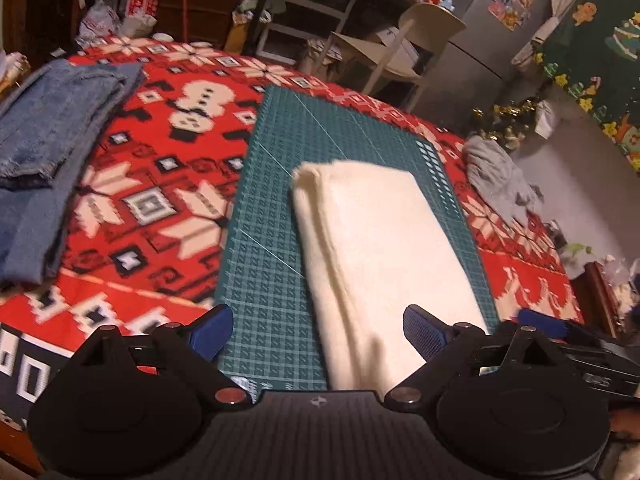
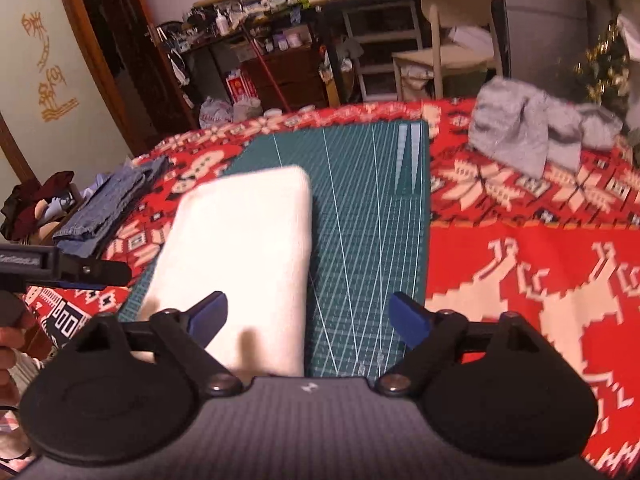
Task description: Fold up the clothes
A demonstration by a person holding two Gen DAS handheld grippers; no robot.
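Observation:
A cream-white garment (image 1: pixel 384 256) lies folded into a long rectangle on the green cutting mat (image 1: pixel 276 208). My left gripper (image 1: pixel 318 332) hovers open above its near end, nothing between the blue pads. In the right wrist view the same cream garment (image 2: pixel 240 256) sits left of centre on the mat (image 2: pixel 372 208). My right gripper (image 2: pixel 308 320) is open and empty, its left pad over the garment's near right edge. The left gripper's body (image 2: pixel 64 268) shows at the left edge; the right gripper's blue pad (image 1: pixel 544 320) shows at the right of the left wrist view.
Folded blue jeans (image 1: pixel 52 152) lie on the red patterned tablecloth (image 1: pixel 160 184) at the left. A crumpled grey garment (image 2: pixel 532 136) sits at the far right of the table. A beige chair (image 2: pixel 452 40), shelves and clutter stand beyond the table's far edge.

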